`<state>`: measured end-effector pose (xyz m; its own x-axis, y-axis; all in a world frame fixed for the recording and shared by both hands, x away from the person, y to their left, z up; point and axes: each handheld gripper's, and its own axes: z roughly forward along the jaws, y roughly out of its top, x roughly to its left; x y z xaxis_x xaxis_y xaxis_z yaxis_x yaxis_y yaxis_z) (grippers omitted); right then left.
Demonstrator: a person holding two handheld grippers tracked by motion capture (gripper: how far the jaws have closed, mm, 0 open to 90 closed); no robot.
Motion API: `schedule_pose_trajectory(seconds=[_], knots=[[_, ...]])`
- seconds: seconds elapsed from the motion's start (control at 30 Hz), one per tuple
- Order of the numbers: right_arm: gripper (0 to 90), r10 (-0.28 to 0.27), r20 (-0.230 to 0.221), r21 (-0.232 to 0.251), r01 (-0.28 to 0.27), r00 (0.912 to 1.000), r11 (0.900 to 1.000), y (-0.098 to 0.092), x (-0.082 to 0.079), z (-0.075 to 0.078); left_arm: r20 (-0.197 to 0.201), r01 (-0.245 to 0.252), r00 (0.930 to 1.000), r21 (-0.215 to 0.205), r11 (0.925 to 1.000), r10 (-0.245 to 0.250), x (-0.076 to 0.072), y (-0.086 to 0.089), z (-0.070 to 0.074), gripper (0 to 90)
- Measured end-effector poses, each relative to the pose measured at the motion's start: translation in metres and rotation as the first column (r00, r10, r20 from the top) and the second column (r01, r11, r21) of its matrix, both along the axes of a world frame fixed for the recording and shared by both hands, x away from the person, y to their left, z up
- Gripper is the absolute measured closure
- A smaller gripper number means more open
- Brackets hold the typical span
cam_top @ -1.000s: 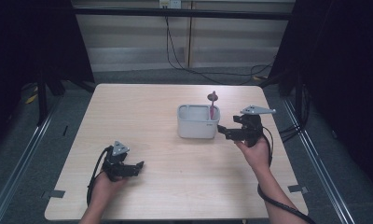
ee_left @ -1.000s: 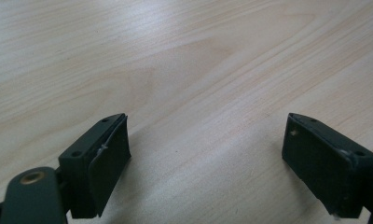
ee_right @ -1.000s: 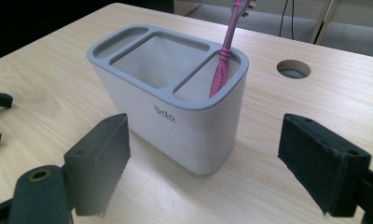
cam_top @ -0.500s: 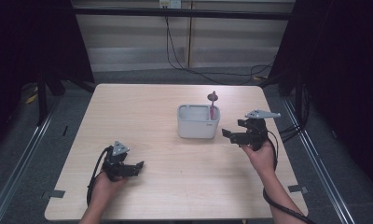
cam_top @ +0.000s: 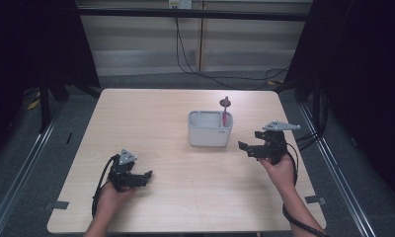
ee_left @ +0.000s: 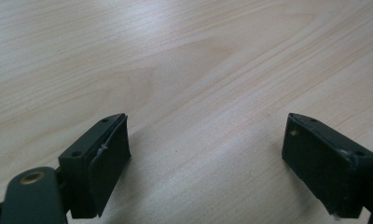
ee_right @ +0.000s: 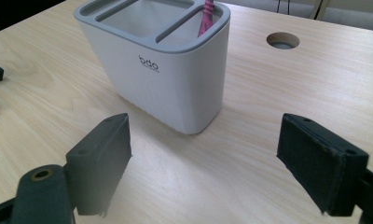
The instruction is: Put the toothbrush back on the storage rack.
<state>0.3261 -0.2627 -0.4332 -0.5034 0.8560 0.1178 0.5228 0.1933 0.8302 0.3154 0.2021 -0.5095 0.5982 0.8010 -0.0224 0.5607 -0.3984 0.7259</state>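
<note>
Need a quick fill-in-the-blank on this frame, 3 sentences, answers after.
1. The pink tool stands inside the white ____.
2. Both the left tongs and the right tongs are ____, holding nothing.
3. The container has the letters ____ printed on its side.

Missing words: container; open; bdo
</note>
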Motion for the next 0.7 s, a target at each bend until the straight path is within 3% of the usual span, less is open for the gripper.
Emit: schedule_pose_trajectory(seconds=[0.7], knots=[[16.9,-0.024,-0.017,0.004,0.024,0.9996,1.000,-0.014,-0.011,-0.015,0.001,0.000,1.0000,0.000,1.0000,0.000,0.000,0.000,0.000,14.6]])
